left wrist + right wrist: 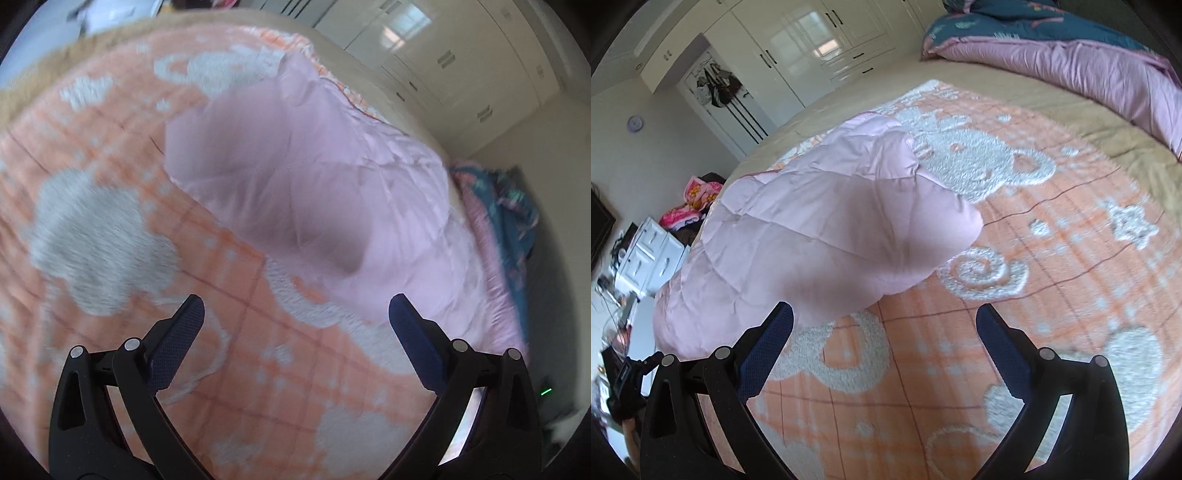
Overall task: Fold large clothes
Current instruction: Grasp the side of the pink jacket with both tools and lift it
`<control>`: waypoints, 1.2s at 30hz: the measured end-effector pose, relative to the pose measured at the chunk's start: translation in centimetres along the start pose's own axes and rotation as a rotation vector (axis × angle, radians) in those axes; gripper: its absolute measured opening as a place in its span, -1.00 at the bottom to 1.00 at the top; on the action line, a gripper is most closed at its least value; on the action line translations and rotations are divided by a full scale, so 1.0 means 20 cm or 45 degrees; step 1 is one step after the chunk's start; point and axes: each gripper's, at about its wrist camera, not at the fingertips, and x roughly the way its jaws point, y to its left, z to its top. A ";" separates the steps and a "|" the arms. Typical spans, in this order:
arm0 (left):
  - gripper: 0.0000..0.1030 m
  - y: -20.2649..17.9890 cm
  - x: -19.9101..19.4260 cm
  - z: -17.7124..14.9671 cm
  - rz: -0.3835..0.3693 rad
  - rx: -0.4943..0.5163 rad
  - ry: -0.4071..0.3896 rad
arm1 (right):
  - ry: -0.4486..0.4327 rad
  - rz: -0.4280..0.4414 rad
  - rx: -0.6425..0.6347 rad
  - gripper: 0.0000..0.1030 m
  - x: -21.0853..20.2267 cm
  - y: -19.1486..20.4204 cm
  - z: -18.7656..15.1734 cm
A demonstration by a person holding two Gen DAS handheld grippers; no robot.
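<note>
A pale pink quilted jacket (332,192) lies in a folded bundle on an orange blanket with white bear shapes (110,155). In the right wrist view the same pink jacket (827,229) lies ahead and to the left, on the orange blanket (1052,258). My left gripper (297,306) hovers over the blanket just short of the jacket's near edge, open, with nothing between its blue pads. My right gripper (884,314) is open too, its left fingertip (783,314) close to the jacket's near end, and holds nothing.
The blanket covers a tan bed (997,77). A pink and teal duvet (1071,48) is bunched at the bed's far side. White wardrobes (812,44) line the wall. A white drawer unit (653,251) and clutter stand on the floor at the left.
</note>
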 end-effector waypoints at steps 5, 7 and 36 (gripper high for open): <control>0.82 0.07 0.14 0.06 -0.079 -0.164 0.036 | 0.017 0.004 0.035 0.92 0.10 0.00 0.05; 0.82 0.09 0.19 0.08 -0.119 -0.209 0.043 | 0.022 -0.003 0.047 0.92 0.13 0.00 0.06; 0.84 0.00 0.42 0.33 -0.064 -0.167 -0.052 | 0.002 0.192 0.306 0.92 0.57 -0.06 0.21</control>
